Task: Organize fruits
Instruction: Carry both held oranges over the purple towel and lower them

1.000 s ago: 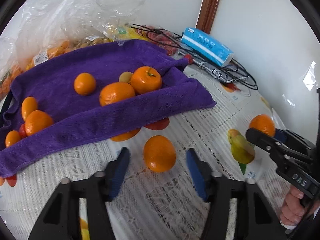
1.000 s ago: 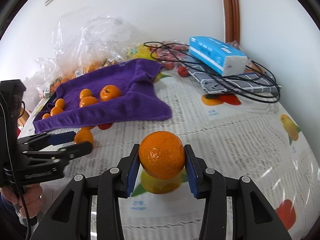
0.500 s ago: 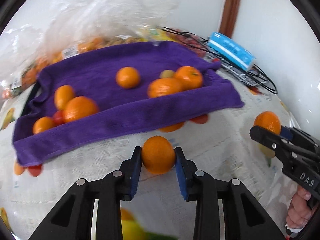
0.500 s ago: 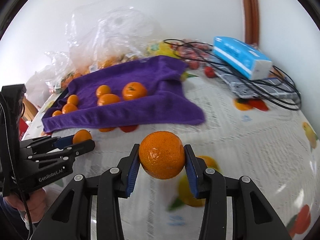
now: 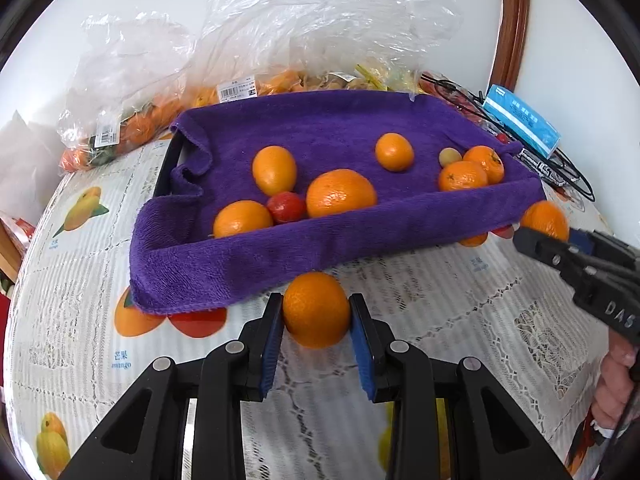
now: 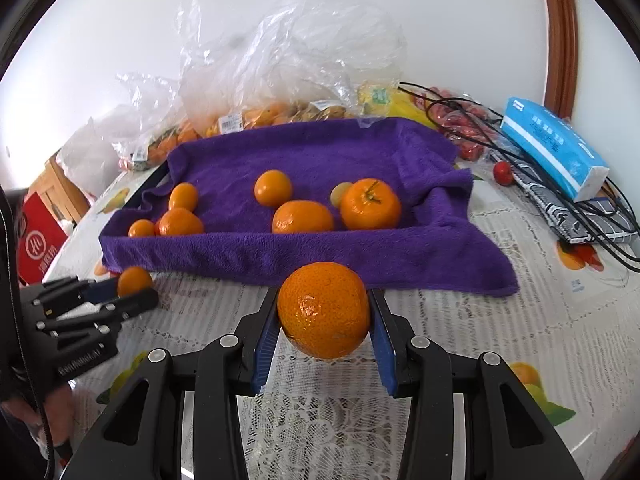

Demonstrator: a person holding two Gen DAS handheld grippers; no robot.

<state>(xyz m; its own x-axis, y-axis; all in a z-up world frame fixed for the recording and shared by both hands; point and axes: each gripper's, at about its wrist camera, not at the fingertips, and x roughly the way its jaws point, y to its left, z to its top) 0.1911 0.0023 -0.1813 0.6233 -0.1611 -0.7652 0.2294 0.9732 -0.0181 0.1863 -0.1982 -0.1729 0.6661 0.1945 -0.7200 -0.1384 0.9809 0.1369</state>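
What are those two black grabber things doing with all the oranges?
A person is sorting fruit with a gripper in each hand. The left gripper is shut on one orange, and the right gripper is shut on a bigger orange. Both point toward the tray lined with a purple towel, where several oranges and a small red fruit already sit. Neither held orange is in the tray yet.

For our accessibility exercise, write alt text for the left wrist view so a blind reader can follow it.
The left gripper is shut on an orange above a fruit-print tablecloth, near a purple towel lining a tray of oranges. At right, the right gripper holds another orange.
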